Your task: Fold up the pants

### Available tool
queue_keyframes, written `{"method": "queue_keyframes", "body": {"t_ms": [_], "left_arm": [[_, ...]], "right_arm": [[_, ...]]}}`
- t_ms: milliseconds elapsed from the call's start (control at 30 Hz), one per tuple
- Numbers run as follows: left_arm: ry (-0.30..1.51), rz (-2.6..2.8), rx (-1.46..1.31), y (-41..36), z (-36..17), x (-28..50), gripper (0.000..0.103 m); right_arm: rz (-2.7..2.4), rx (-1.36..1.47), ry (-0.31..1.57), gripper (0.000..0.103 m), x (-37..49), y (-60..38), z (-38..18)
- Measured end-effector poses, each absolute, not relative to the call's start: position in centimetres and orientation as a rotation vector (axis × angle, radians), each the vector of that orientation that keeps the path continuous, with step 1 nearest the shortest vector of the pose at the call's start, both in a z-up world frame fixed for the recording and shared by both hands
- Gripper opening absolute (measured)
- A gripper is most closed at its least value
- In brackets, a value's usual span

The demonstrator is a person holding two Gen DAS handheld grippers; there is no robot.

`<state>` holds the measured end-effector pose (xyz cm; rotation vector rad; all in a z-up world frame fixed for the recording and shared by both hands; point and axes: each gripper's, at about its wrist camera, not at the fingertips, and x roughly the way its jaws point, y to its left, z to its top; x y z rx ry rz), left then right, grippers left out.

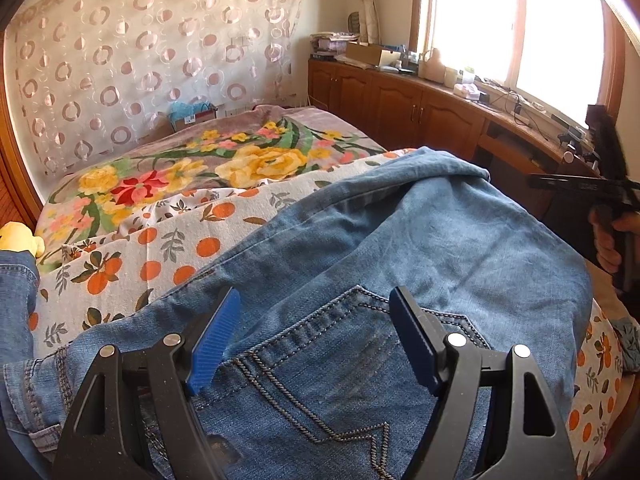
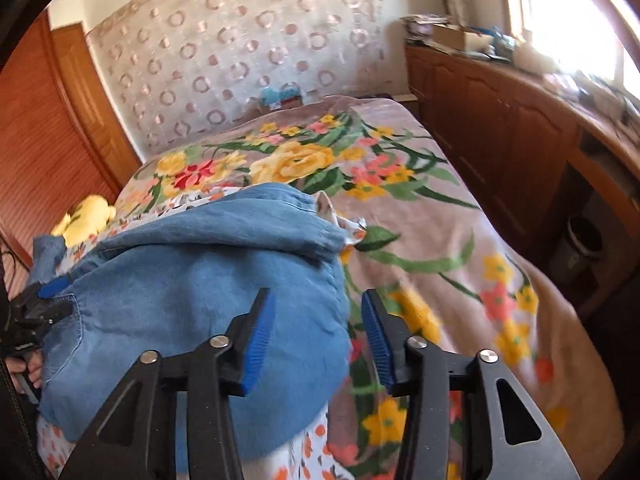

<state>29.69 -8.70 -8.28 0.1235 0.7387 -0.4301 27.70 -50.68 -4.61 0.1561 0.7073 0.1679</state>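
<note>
Blue jeans [image 1: 400,248] lie folded over on the bed, back pocket stitching facing up. My left gripper [image 1: 316,298] hovers over that pocket, jaws wide open, blue pads clear of the denim. In the right wrist view the jeans [image 2: 192,296] form a rounded bundle at the left. My right gripper [image 2: 317,296] is open above the bundle's right edge, with nothing between its pads. The left gripper [image 2: 40,300] shows at the bundle's far left. A hand [image 1: 608,244] holds the right gripper [image 1: 576,186] at the right edge of the left wrist view.
The bed carries a floral blanket [image 2: 420,208] and an orange-print sheet [image 1: 168,240]. A yellow plush toy [image 2: 86,212] lies at the left. A wooden cabinet [image 1: 400,100] with cluttered top runs under the window. A bin [image 2: 580,244] stands beside the bed.
</note>
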Motion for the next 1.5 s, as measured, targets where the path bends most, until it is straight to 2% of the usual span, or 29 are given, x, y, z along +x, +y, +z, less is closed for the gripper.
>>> {"method": "queue_keyframes", "body": {"t_ms": [233,600,800,1000,1267,1500], "left_arm": [[0.735,-0.437,0.103,-8.3,-8.2,29.7,0.078],[0.732,-0.456,0.051,-7.8,-8.1,30.0,0.078],[0.733,-0.459,0.048,-7.9,-8.3,30.0,0.078],[0.731,-0.457,0.048,-7.8,-8.3,29.9,0.078],[0.731,-0.457,0.048,-7.7,-8.3,29.9,0.078],[0.731,-0.457,0.047,-7.8,-8.4,29.9,0.078]], "right_arm": [[0.156,-0.033,0.803,0.053,34.8,-47.1,-6.7],[0.101,-0.055,0.768,0.054,44.5,-44.7,-4.9],[0.070,-0.066,0.755,0.054,45.5,-43.2,-5.8],[-0.023,0.095,0.769,0.055,45.6,-46.7,-5.0],[0.032,0.056,0.748,0.055,44.0,-46.4,-4.6],[0.096,-0.047,0.835,0.055,46.0,-44.5,-7.4]]}}
